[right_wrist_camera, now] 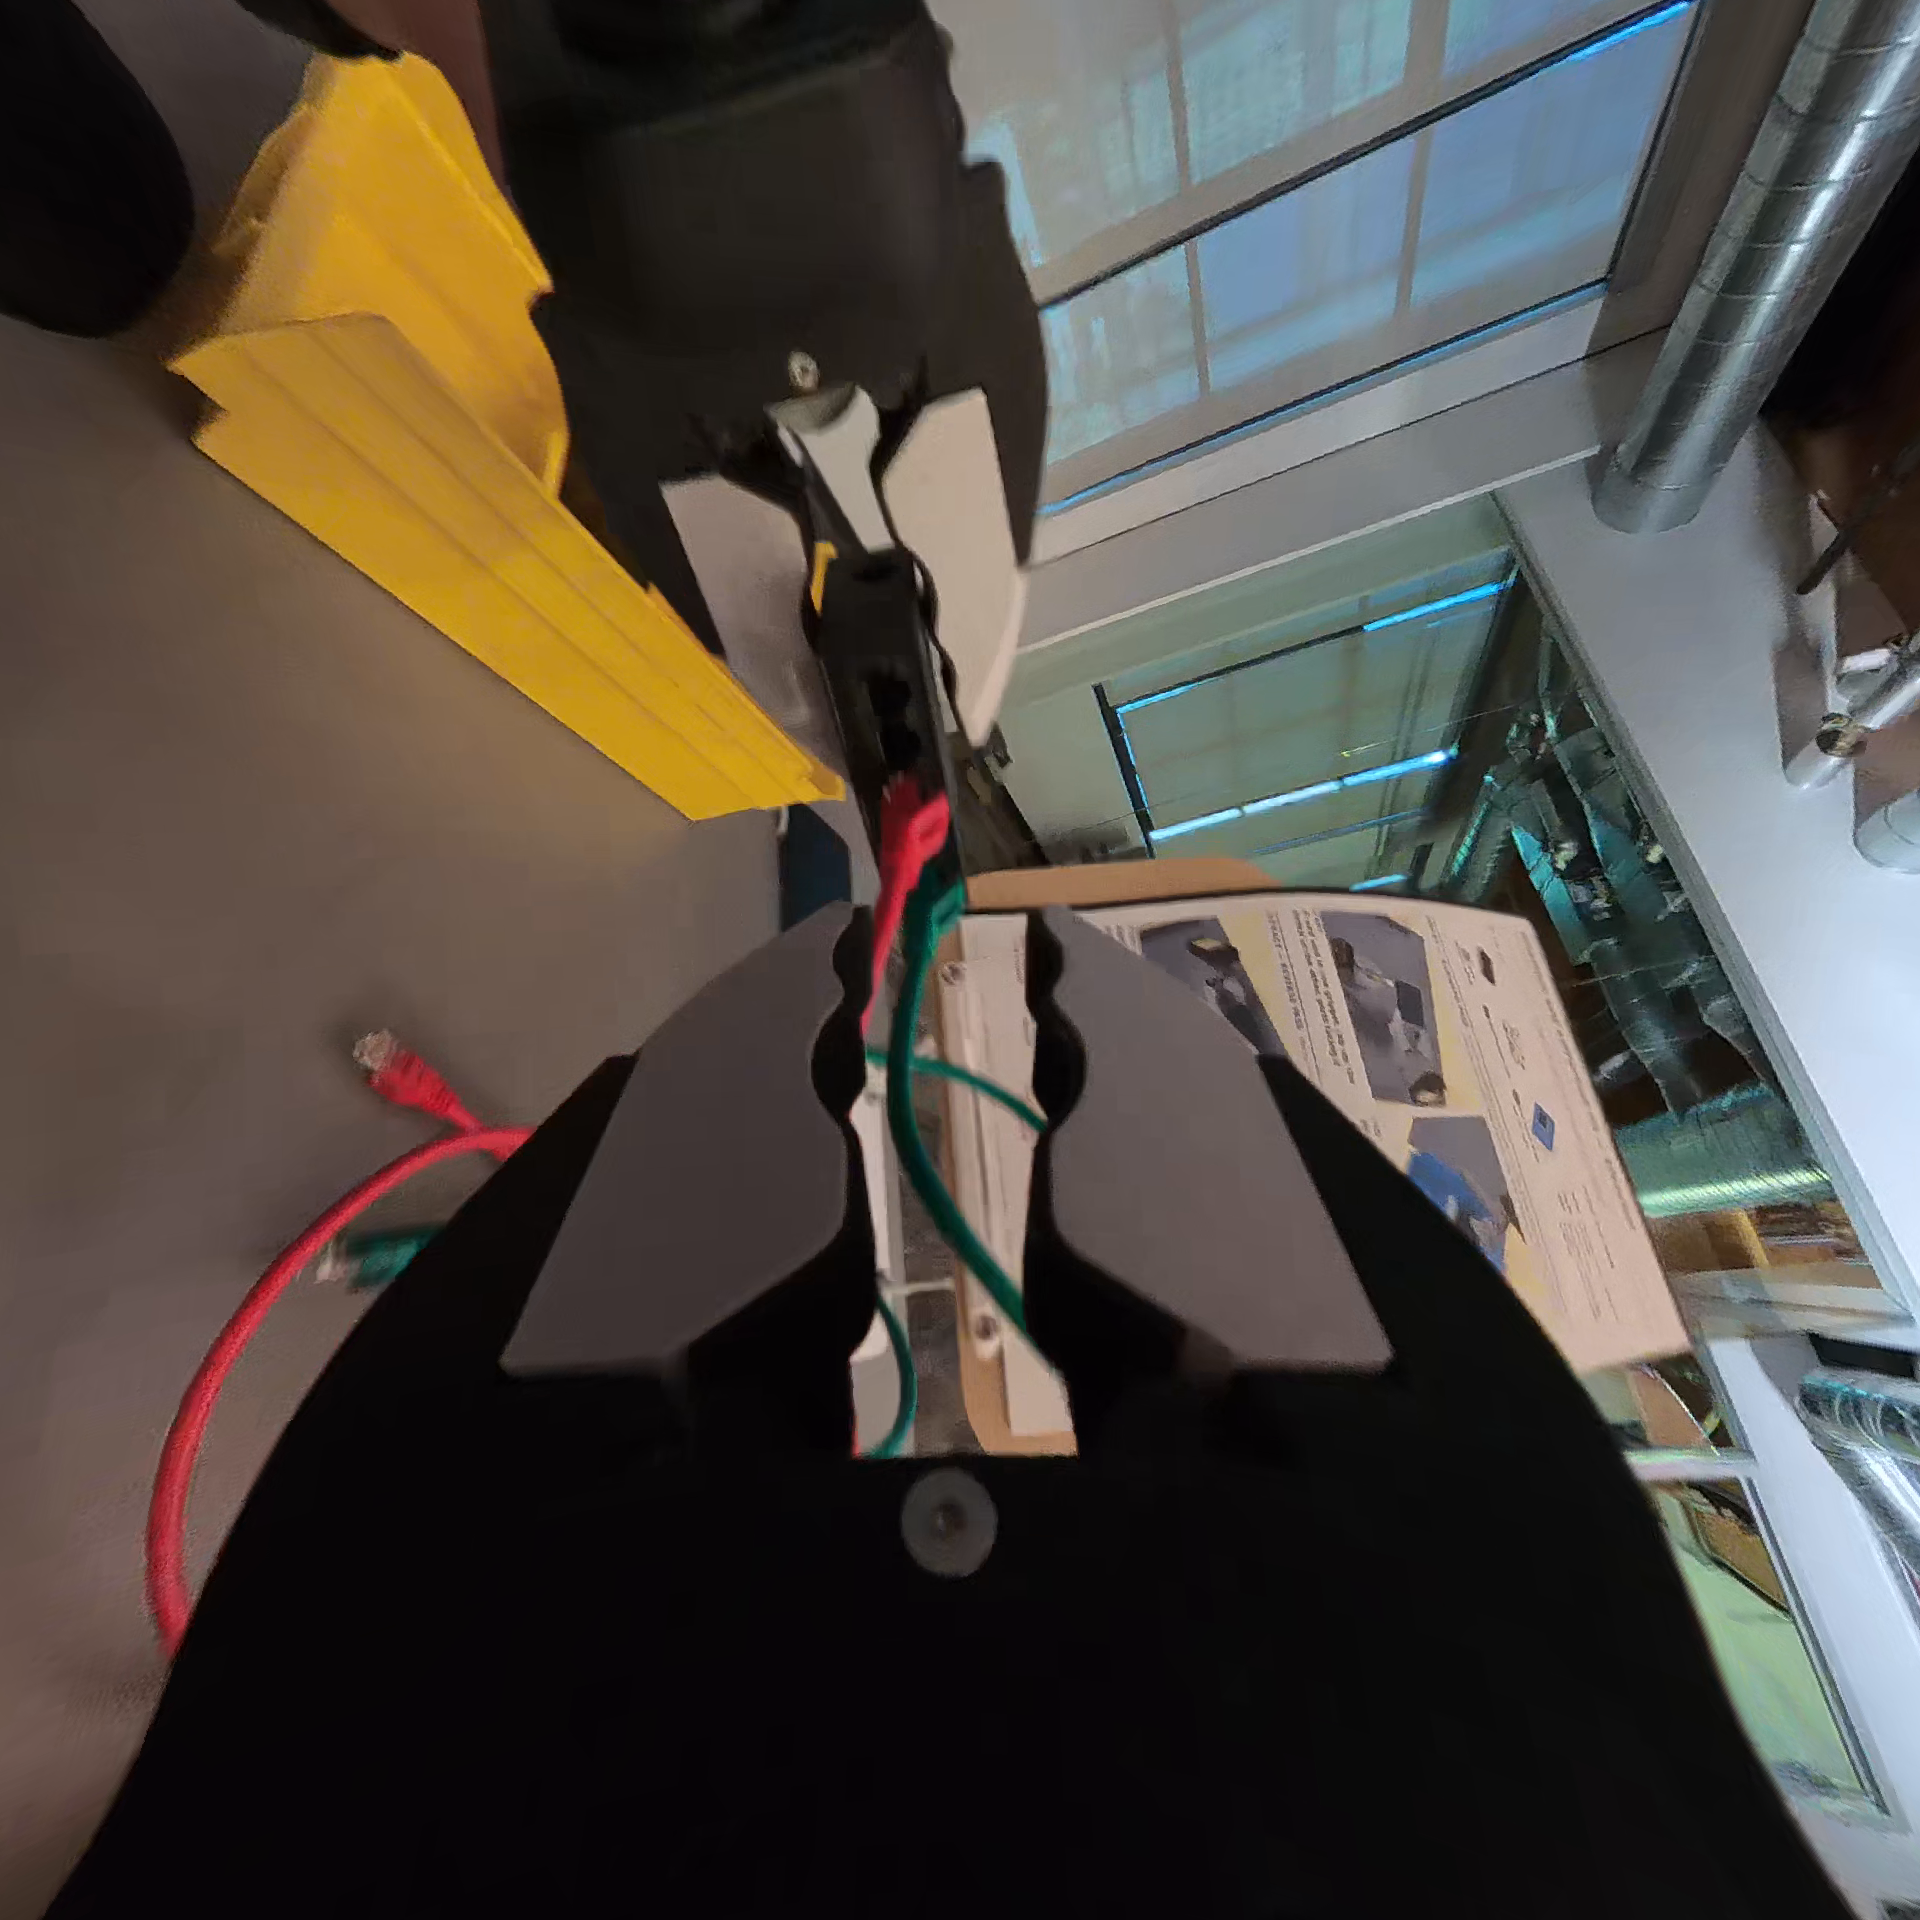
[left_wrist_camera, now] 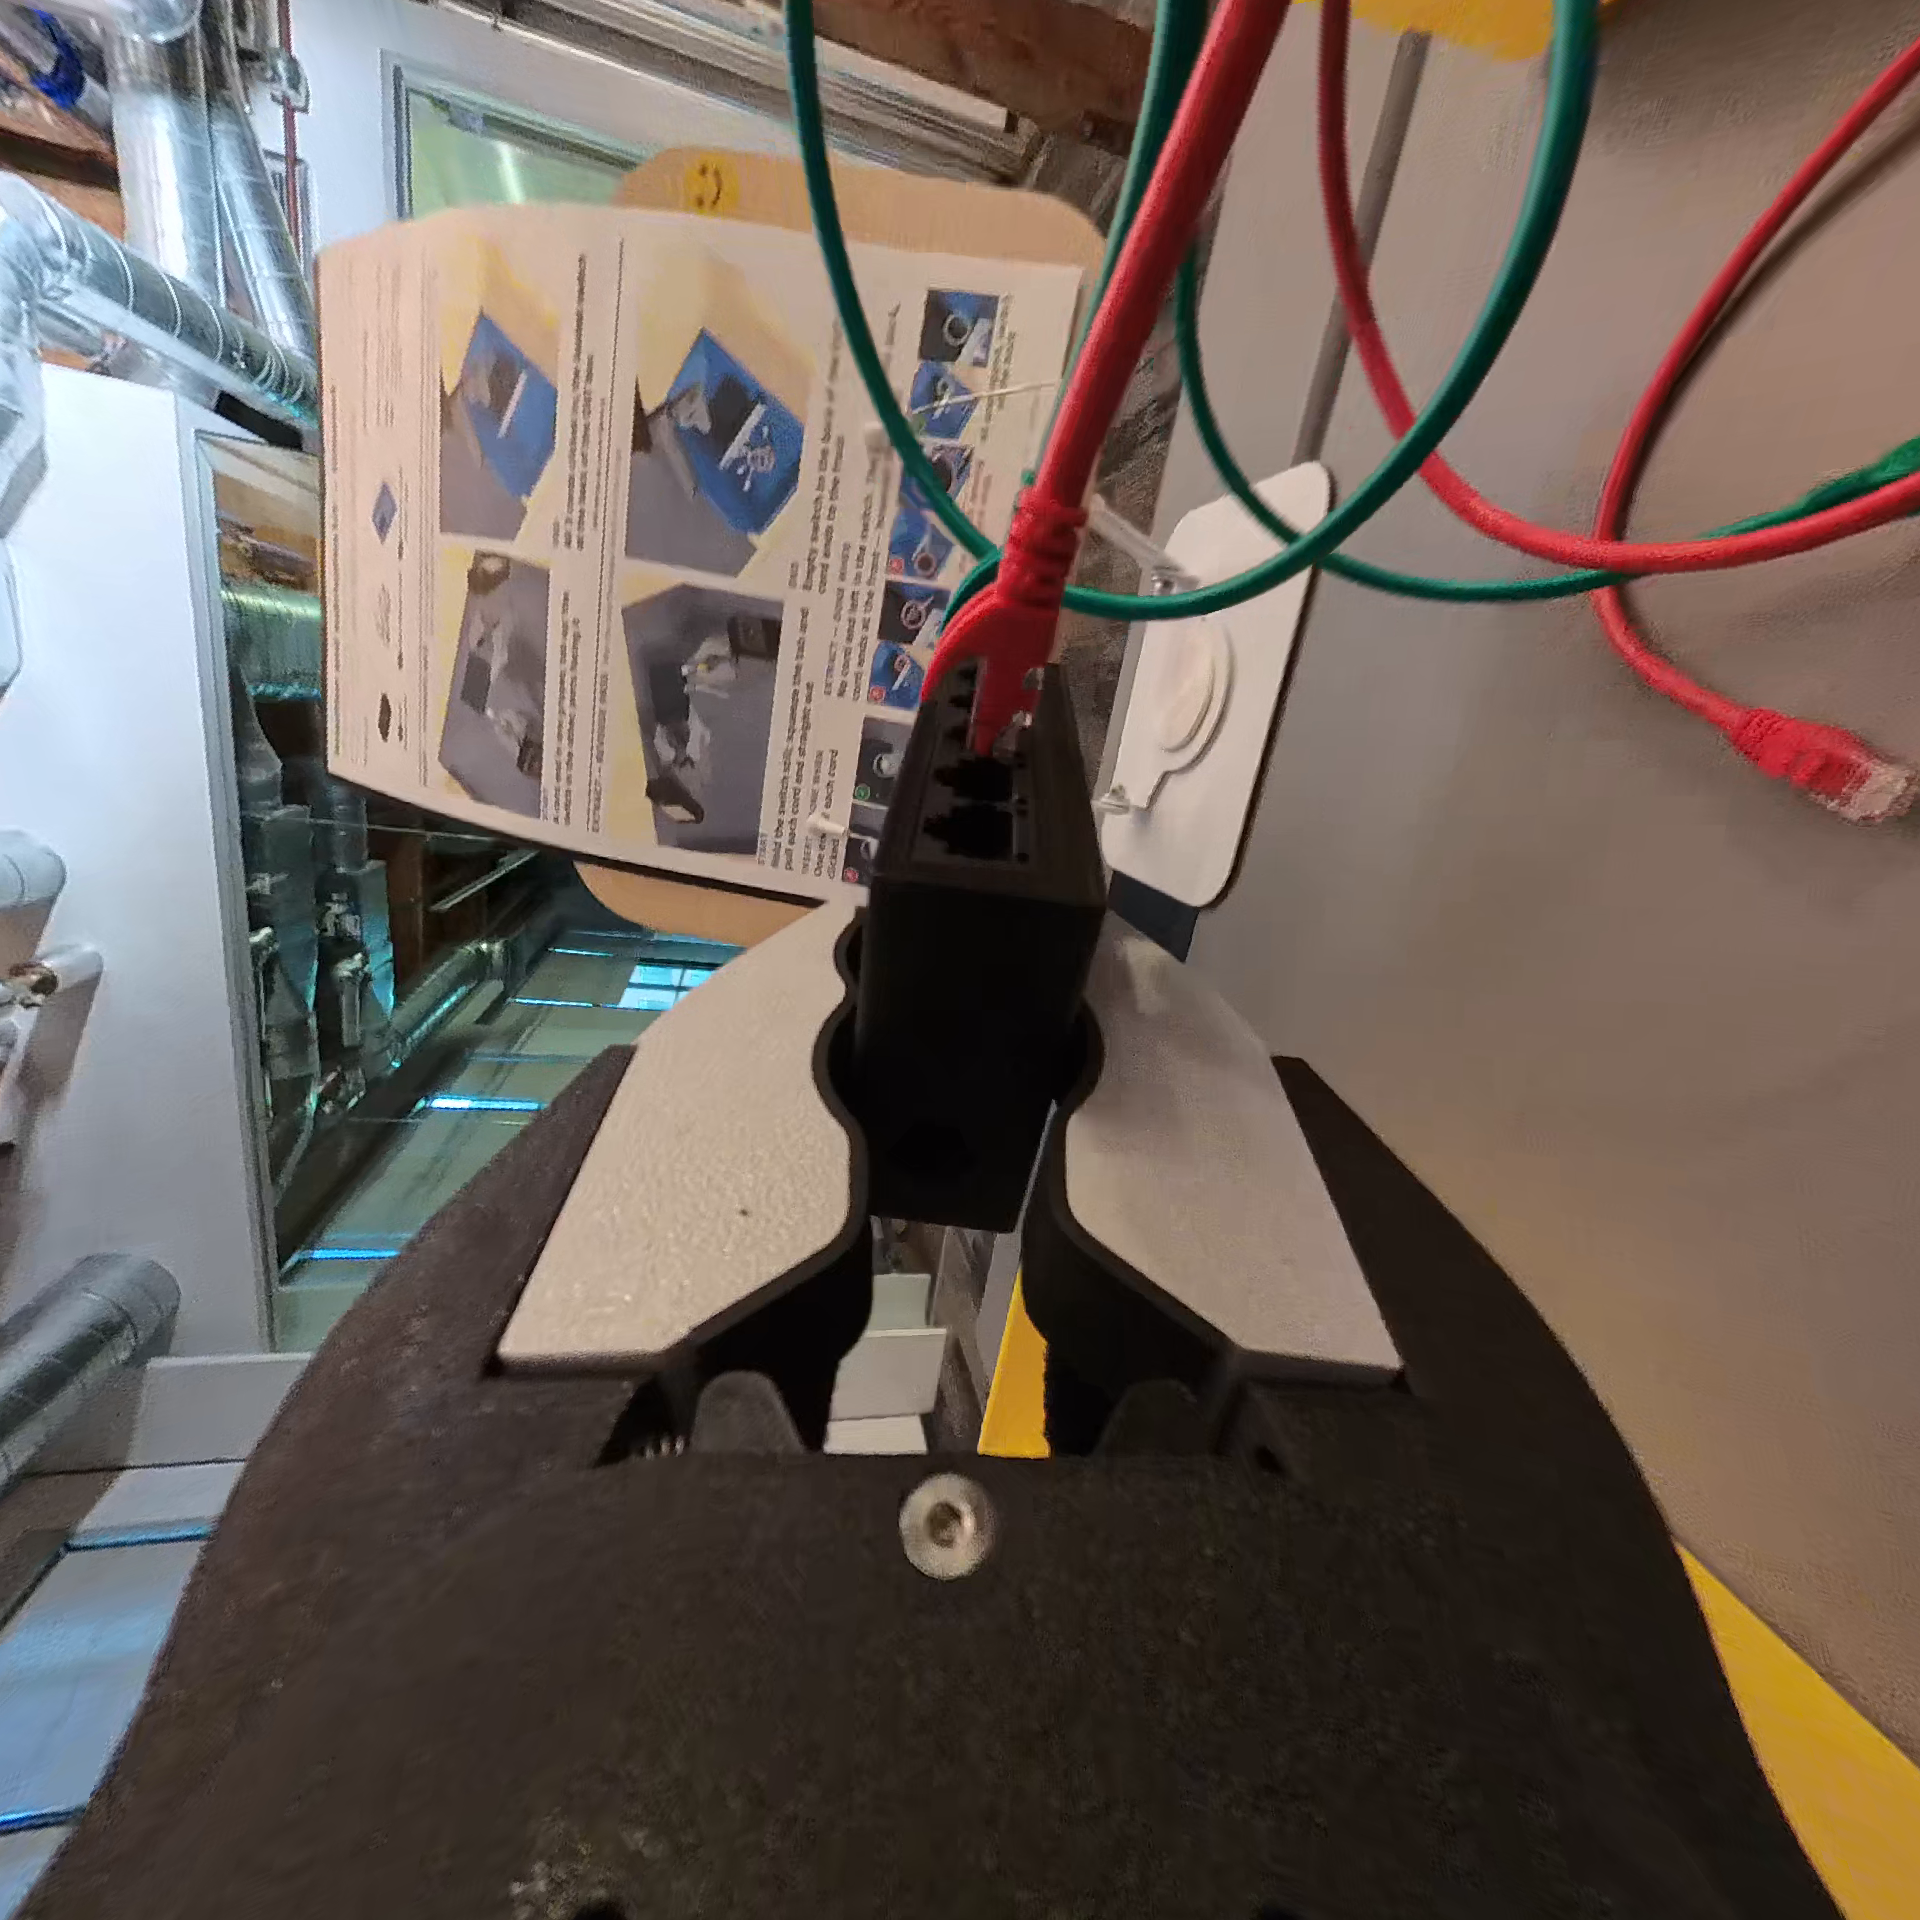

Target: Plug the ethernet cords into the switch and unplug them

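Note:
My left gripper (left_wrist_camera: 977, 935) is shut on the black switch (left_wrist_camera: 977, 1049) and holds it clear of the grey surface. A red ethernet plug (left_wrist_camera: 1023, 623) sits in a port at the switch's far end, with a green cord (left_wrist_camera: 1247, 592) looping behind it. In the right wrist view the switch (right_wrist_camera: 883, 675) shows in the left gripper's grey fingers (right_wrist_camera: 966, 540), with the red plug (right_wrist_camera: 914, 831) and a green plug (right_wrist_camera: 943, 902) at its near end. My right gripper (right_wrist_camera: 948, 935) is open just short of these plugs; both cords run between its fingers, ungripped.
A loose red plug (left_wrist_camera: 1829, 774) (right_wrist_camera: 400, 1075) and a loose green plug (right_wrist_camera: 364, 1262) lie on the grey surface (left_wrist_camera: 1558, 1143). A printed sheet on cardboard (left_wrist_camera: 623, 520) (right_wrist_camera: 1351, 1091) stands behind. A yellow ridged block (right_wrist_camera: 436, 499) and a white plate (left_wrist_camera: 1216, 707) are close by. The gap from one gripper's tips to the other's is roughly 11 cm.

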Demonstrator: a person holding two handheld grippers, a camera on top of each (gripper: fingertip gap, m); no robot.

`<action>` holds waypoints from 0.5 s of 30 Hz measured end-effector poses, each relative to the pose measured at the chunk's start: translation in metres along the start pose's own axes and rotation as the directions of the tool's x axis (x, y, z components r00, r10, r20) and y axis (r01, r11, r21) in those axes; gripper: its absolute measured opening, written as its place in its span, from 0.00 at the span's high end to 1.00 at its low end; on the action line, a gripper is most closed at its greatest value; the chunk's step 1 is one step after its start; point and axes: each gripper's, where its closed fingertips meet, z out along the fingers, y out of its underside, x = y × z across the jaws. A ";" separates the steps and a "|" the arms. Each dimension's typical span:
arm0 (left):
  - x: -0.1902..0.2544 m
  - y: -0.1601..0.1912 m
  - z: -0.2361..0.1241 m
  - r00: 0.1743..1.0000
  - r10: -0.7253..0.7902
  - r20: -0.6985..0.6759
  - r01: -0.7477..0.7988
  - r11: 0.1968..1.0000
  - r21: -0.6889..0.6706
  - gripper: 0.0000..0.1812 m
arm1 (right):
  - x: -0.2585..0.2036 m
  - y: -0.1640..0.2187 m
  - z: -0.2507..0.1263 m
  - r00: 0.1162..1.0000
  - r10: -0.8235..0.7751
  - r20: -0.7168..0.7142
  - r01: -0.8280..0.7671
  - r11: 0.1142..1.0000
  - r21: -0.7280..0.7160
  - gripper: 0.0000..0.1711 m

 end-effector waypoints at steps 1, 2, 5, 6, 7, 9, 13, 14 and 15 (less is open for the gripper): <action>0.003 -0.004 -0.001 1.000 0.013 0.000 -0.013 1.000 0.000 0.83 | -0.006 -0.004 0.005 1.000 -0.007 0.013 0.007 1.000 0.003 0.83; 0.006 -0.008 -0.001 1.000 0.024 -0.002 -0.024 1.000 -0.003 0.83 | -0.007 -0.005 0.009 1.000 -0.024 -0.002 0.024 1.000 -0.008 0.83; 0.011 -0.021 -0.005 0.998 0.056 0.010 -0.056 0.998 -0.001 0.83 | -0.018 -0.003 0.020 0.998 -0.066 0.014 0.066 0.997 -0.040 0.83; 0.014 -0.025 -0.006 0.998 0.061 0.007 -0.061 0.998 0.006 0.83 | -0.020 0.000 0.023 0.997 -0.075 0.013 0.076 0.995 -0.061 0.83; 0.015 -0.029 -0.007 0.998 0.062 0.007 -0.062 0.998 0.016 0.83 | -0.022 0.004 0.025 0.997 -0.078 0.017 0.080 0.994 -0.080 0.83; 0.015 -0.035 -0.010 0.998 0.066 0.015 -0.066 0.997 0.027 0.83 | -0.025 0.009 0.028 0.996 -0.086 0.028 0.089 0.991 -0.101 0.83; 0.015 -0.036 -0.013 0.998 0.067 0.019 -0.068 0.997 0.022 0.83 | -0.022 0.010 0.027 0.990 -0.142 -0.001 0.141 0.984 -0.111 0.88; 0.015 -0.036 -0.013 0.997 0.069 0.018 -0.069 0.997 0.022 0.83 | -0.022 0.009 0.027 0.990 -0.140 -0.003 0.139 0.984 -0.113 0.88; 0.015 -0.036 -0.013 0.997 0.072 0.021 -0.072 0.997 0.023 0.83 | -0.021 0.009 0.027 0.990 -0.141 -0.011 0.138 0.984 -0.115 0.90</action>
